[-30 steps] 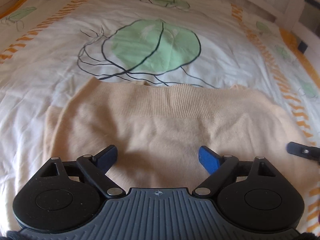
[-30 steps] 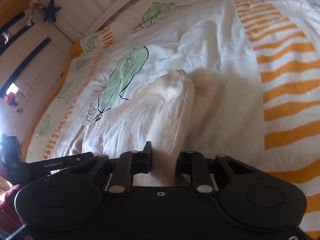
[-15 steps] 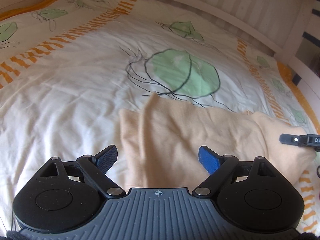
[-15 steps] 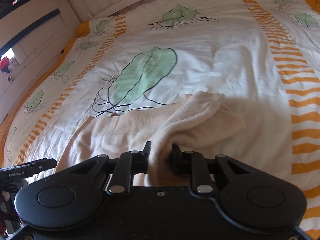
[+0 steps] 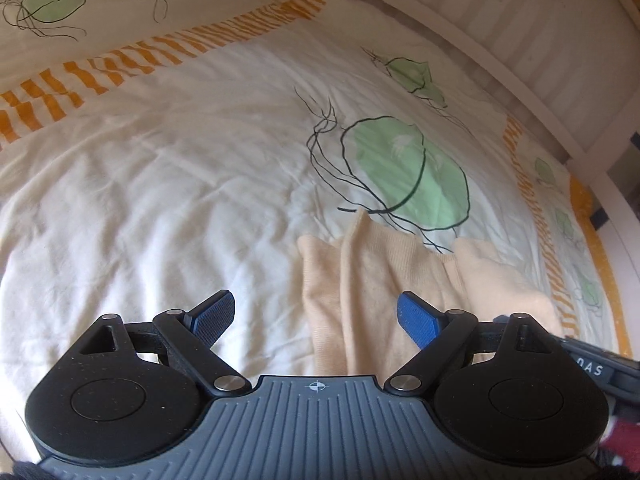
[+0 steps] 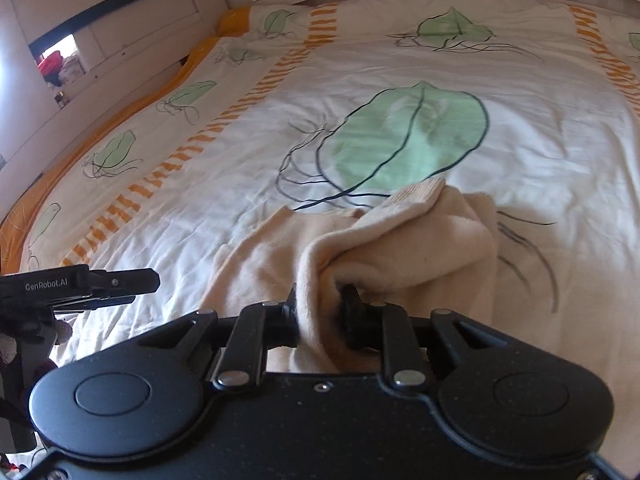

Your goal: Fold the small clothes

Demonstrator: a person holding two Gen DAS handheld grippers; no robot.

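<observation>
A small cream knit sweater [image 5: 372, 280] lies on the bed cover, its left part flat. My right gripper [image 6: 320, 312] is shut on a bunched fold of the sweater [image 6: 400, 248] and holds it lifted over the rest of the garment. My left gripper [image 5: 316, 316] is open and empty, raised above the sweater's left edge; its blue pads [image 5: 416, 316] touch nothing. The left gripper also shows at the left of the right wrist view [image 6: 88, 284]. Part of the right gripper shows at the right edge of the left wrist view [image 5: 600, 364].
The bed cover [image 5: 180, 200] is white with green leaf prints and orange striped bands. A white slatted bed frame [image 5: 540, 40] runs along the far side. A white wall panel and shelf with red items [image 6: 56, 60] stand at the left.
My right gripper has carried the held sweater fold leftward over the garment. My left gripper has drawn back and swung left, still open.
</observation>
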